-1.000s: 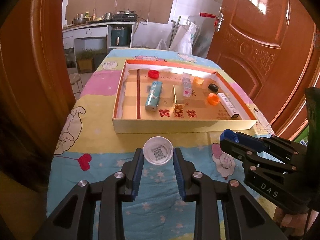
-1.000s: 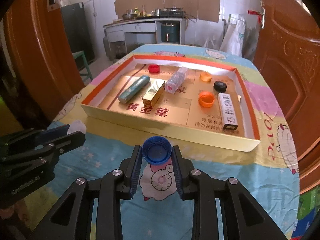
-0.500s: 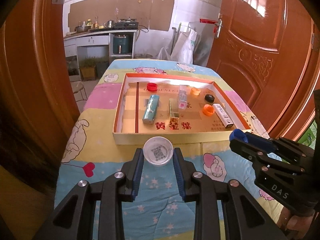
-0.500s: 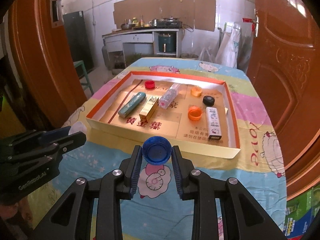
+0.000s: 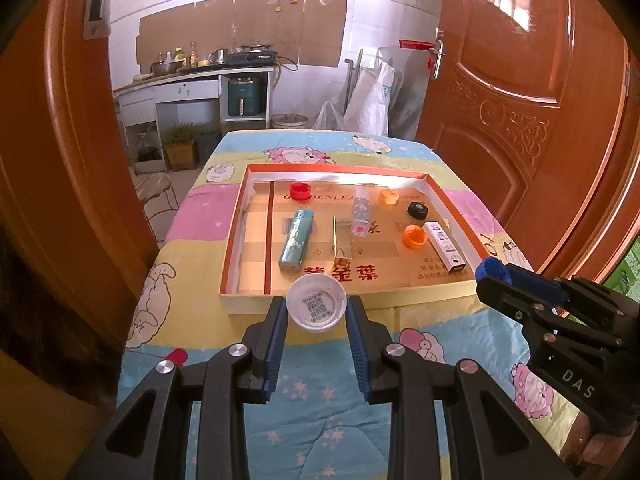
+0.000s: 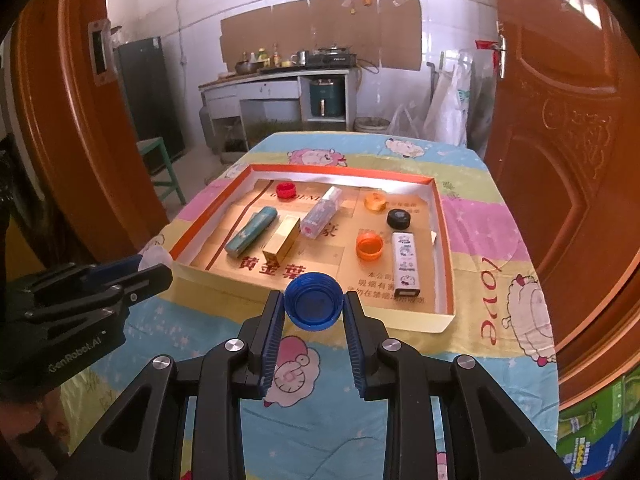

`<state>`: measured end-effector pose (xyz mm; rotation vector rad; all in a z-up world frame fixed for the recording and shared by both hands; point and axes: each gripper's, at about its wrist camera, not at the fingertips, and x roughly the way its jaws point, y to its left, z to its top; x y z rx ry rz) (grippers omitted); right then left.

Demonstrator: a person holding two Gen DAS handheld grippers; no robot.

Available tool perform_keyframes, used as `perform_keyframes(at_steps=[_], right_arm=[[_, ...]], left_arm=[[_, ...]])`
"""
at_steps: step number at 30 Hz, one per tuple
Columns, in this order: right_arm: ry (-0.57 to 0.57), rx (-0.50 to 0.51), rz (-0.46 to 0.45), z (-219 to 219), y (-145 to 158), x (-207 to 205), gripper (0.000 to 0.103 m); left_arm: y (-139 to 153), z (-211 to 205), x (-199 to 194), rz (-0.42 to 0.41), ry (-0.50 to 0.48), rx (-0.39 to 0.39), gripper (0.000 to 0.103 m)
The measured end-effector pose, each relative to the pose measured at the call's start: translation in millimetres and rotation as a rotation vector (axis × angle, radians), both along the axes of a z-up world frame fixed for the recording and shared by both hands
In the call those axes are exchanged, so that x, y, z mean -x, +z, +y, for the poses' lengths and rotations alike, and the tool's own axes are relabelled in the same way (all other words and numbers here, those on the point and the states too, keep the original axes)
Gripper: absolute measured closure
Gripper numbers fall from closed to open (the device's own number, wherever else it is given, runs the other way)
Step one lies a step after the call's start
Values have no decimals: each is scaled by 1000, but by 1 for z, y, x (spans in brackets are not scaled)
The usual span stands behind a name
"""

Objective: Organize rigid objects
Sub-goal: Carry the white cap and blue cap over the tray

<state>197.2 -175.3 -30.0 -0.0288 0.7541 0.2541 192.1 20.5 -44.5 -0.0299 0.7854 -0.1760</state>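
Both claws have pulled back and up from the box (image 5: 352,300); more counter (image 5: 320,392) shows now. Left claw (image 5: 317,322) grips white cap (image 5: 316,307); right claw (image 6: 314,320) grips blue cap (image 6: 314,306). Neither is in the box yet. Judging: lifted for carry, placement among the other caps next.

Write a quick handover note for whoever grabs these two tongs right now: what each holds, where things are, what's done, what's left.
Left tongs: shut on the white cap, held short of the tray's near wall.
Right tongs: shut on the blue cap, also short of the tray.
Tray: red cap, two orange caps and a black cap lie inside, plus a teal tube, gold box, clear bottle and white box.
Left to do: probably set both held caps into the tray.
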Motion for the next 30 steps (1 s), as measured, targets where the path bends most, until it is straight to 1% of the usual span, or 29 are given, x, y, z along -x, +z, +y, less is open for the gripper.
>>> perform_keyframes(at_steps=[7, 15, 24, 30], right_arm=[[-13, -11, -3, -10, 2, -7, 72], [-27, -16, -8, -22, 5, -26, 72], [-18, -14, 2, -25, 3, -60, 72], [3, -4, 10, -21, 2, -87, 72]], left_arm=[[1, -6, -10, -1, -5, -5, 72], [6, -5, -35, -3, 2, -1, 72], [10, 0, -76, 3, 24, -7, 72], [4, 1, -109, 29, 26, -16, 72]])
